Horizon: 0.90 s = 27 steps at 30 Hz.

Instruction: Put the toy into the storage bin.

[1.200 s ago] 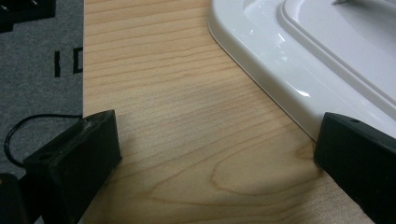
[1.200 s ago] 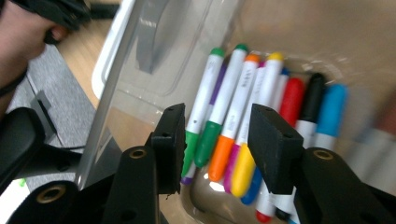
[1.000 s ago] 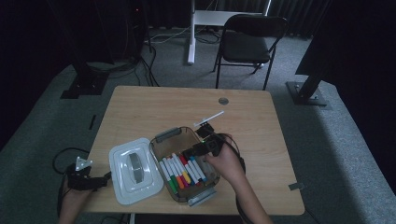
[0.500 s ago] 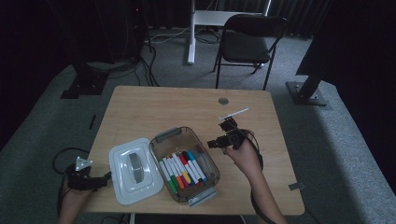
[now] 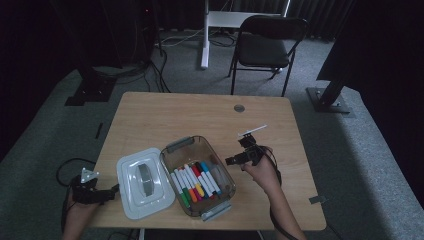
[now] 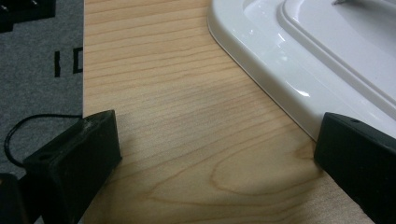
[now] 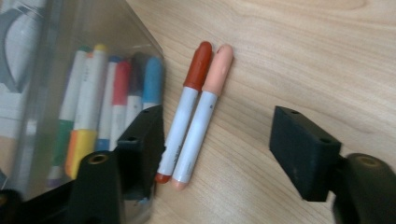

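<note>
The step in hand appears to be the transfer of markers out of the box (image 5: 199, 176) onto the table (image 5: 165, 115). The right gripper (image 7: 219, 140) hangs low over two markers lying side by side and touching on the bare wood just beside the box wall: a red-capped marker (image 7: 183, 108) and a peach-capped marker (image 7: 203, 112). Its jaws have just been opening and now stand spread; the markers lie between them, close to the inner face of one jaw, with no pad pressing on either, so both read as released. In the high view the right gripper (image 5: 243, 156) sits just beside the box's right side. The next move, by judgement, calls for lifting clear without nudging the pair, then reaching back over the box rim for another marker. The clear box stands open and holds a row of markers with green, orange, yellow, red, blue and dark caps. Its white lid (image 5: 142, 182) lies flat at the box's left, touching it. The left gripper (image 6: 215, 154) rests at the table's left edge, jaws spread wide and pinching nothing, one jaw just beside the lid's rim (image 6: 261, 70).
</note>
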### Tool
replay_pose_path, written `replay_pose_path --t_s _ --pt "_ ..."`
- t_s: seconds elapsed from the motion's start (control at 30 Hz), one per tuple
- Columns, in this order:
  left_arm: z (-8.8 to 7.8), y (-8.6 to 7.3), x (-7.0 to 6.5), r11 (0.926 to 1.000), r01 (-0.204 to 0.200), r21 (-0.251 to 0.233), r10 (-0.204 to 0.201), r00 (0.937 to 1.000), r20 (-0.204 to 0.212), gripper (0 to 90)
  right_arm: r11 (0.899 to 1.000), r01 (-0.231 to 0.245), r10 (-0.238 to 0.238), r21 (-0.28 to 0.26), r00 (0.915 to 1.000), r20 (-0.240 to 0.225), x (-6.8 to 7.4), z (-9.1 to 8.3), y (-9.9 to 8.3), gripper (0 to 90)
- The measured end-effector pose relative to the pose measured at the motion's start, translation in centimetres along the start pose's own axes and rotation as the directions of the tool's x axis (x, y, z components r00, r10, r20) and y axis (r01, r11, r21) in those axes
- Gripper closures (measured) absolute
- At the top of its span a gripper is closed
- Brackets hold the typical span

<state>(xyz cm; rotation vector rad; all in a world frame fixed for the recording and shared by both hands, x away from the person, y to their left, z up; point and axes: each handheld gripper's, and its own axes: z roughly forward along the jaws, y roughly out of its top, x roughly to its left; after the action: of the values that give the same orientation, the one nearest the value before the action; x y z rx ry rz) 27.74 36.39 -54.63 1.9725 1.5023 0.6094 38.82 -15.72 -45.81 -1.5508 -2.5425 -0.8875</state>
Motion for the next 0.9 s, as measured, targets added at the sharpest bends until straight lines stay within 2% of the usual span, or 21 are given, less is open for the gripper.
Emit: replay_pose_path --t_s 0.13,0.23,0.4,0.57,0.9 --pt "0.0 0.0 0.0 1.0 0.0 0.0 0.0 1.0 0.0 0.8 1.0 -0.003 0.003 0.02 1.0 0.007 -0.2 1.2 -0.3 27.3" --pt "0.0 0.0 0.0 1.0 0.0 0.0 0.0 1.0 0.0 0.8 0.999 0.012 -0.013 0.037 0.9999 0.009 -0.1 2.1 -0.4 26.3" --pt "0.0 0.0 0.0 1.0 0.0 0.0 0.0 1.0 0.0 0.8 0.998 0.032 -0.034 0.06 0.9993 0.019 0.1 3.4 -0.5 39.3" --pt "0.0 0.0 0.0 1.0 0.0 0.0 0.0 1.0 0.0 0.8 0.996 -0.001 -0.001 0.094 0.9998 0.022 0.3 4.6 -0.4 55.4" --pt "0.0 0.0 0.0 1.0 0.0 0.0 0.0 1.0 0.0 0.8 0.989 0.003 -0.006 0.145 0.9997 0.024 0.7 6.0 -0.5 61.4"
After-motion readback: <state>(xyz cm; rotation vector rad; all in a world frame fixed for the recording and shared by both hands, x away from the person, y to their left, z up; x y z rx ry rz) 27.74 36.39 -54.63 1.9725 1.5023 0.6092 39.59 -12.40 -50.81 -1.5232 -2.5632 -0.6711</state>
